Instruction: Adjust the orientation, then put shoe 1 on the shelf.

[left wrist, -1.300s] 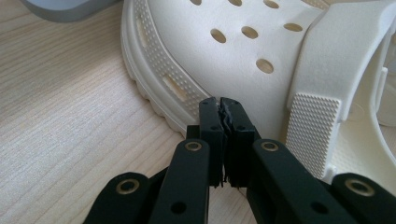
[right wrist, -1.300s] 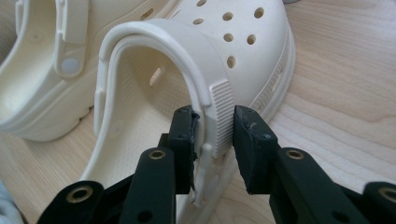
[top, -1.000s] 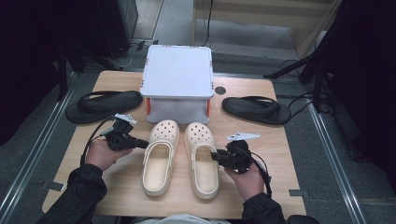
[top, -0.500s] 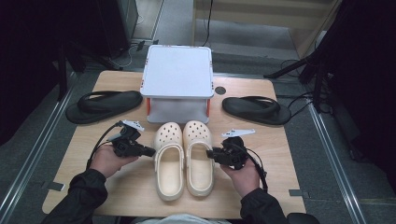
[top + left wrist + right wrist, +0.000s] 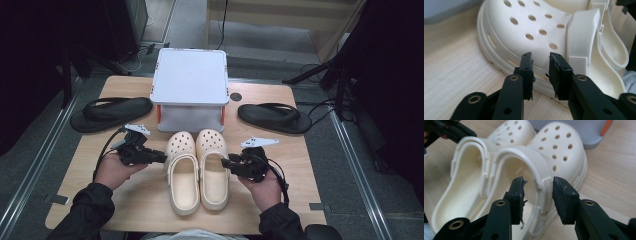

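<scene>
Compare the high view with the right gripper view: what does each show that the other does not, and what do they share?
High view alone: two black flip-flops, the left flip-flop and the right flip-flop, the box's white lid, and the person's hands and sleeves.

Right gripper view alone: a close look at the right claw; its jaws have just been opening, and they straddle the right clog's heel strap without pressing it.

Both: the pair of cream clogs side by side on the wooden table, the grey box behind them, and the left claw.
</scene>
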Demonstrator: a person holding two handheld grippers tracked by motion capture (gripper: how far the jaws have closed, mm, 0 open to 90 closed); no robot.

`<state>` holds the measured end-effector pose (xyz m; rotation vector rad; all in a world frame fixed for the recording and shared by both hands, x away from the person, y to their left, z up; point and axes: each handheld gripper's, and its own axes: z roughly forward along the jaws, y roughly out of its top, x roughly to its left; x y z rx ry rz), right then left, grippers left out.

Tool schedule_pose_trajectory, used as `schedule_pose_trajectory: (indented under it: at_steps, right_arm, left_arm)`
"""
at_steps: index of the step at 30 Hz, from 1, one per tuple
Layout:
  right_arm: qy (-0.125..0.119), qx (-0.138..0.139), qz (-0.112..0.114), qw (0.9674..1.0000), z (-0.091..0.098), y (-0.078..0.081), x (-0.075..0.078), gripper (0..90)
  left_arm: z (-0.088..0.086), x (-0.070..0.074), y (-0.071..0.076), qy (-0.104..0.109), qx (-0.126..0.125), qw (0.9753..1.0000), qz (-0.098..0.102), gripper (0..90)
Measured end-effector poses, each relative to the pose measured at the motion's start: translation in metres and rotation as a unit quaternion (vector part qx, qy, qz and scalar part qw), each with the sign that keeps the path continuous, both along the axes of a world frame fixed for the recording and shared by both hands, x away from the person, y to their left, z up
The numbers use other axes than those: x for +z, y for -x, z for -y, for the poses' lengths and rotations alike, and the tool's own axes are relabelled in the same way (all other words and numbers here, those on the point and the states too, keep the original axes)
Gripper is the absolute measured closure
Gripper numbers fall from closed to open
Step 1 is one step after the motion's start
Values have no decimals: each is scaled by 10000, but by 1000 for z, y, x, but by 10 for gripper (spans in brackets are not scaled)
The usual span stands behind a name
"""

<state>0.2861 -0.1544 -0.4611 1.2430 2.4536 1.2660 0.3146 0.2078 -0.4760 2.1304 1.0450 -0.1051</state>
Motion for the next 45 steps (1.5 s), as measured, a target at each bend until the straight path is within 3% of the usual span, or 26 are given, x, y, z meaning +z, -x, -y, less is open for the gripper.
schedule_pose_trajectory:
  at_steps: [1,2,4,7,8,10,17,21,30,39,45]
  right_arm:
    - [-27,-11,55,10000,0,2,3,609]
    - [-266,97,42,9996,-1,8,9,608]
    - [-429,213,-17,9988,-4,12,12,610]
    - [-309,317,64,9990,-10,16,11,609]
    - [-117,363,138,9992,-16,19,9,608]
    - [-73,420,100,9990,-21,20,6,608]
    - [-114,490,-68,9987,-30,22,-2,602]
    - [-75,522,-119,9985,-33,23,-7,596]
    - [-27,470,-205,9987,-35,21,-14,604]
    - [-126,435,-232,9987,-37,19,-13,606]
    - [-115,416,-258,9987,-40,19,-15,598]
  left_arm:
    - [0,2,-1,6,19,10000,-20,686]
    - [0,6,-4,40,81,9999,-95,662]
    - [0,13,-7,91,206,9997,-106,660]
    - [0,21,-10,98,202,9997,-22,691]
    - [0,27,-14,45,174,9998,33,699]
    - [0,30,-16,51,159,9998,64,731]
    - [-4,48,-35,73,90,9999,46,806]
    - [-3,55,-40,60,59,9999,103,849]
    - [-1,63,-63,34,-9,10000,7,894]
    - [4,80,-81,97,-112,9998,123,893]
    - [10,101,-93,101,-130,9993,339,892]
